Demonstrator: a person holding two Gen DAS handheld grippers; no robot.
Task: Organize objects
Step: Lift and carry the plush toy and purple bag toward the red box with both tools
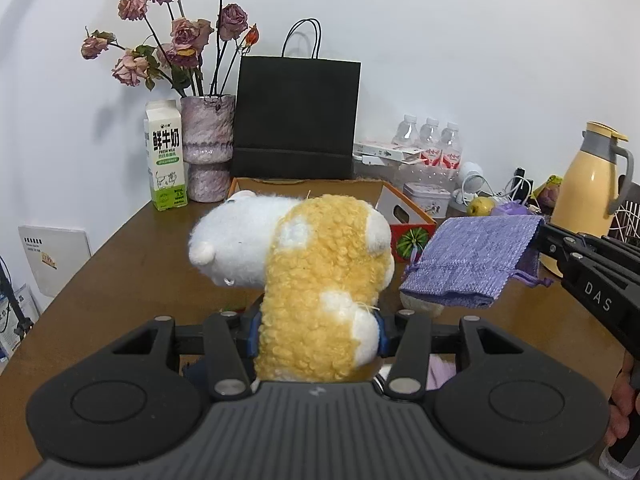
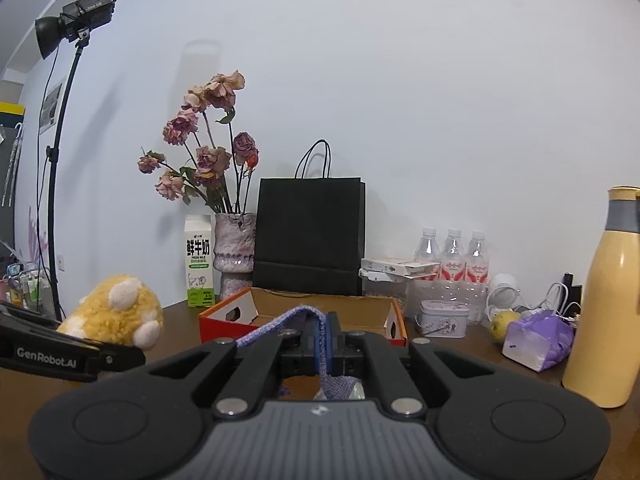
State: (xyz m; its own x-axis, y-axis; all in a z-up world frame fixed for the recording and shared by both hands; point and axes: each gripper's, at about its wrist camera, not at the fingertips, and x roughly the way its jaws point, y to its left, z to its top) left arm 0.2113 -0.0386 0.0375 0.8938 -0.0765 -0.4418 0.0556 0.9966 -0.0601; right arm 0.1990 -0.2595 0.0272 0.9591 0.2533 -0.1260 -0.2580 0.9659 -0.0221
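The left gripper (image 1: 318, 332) is pinched on a yellow-and-white plush toy (image 1: 304, 276), its blue pads pressed into the toy's sides, holding it above the brown table (image 1: 120, 272) in front of the orange box (image 1: 404, 216). The right gripper (image 2: 322, 340) is clamped on a purple pouch (image 1: 472, 260), which hangs flat in the air just right of the toy and in front of the box's right end. The box stands open, front of a black bag (image 1: 296, 116). Left of the bag are a vase (image 1: 208, 148) of dried roses and a milk carton (image 1: 165, 156). Right of the box sit a small tin (image 2: 442, 318), water bottles (image 2: 452, 256), a pear (image 2: 505, 322) and a yellow flask (image 2: 608, 300).
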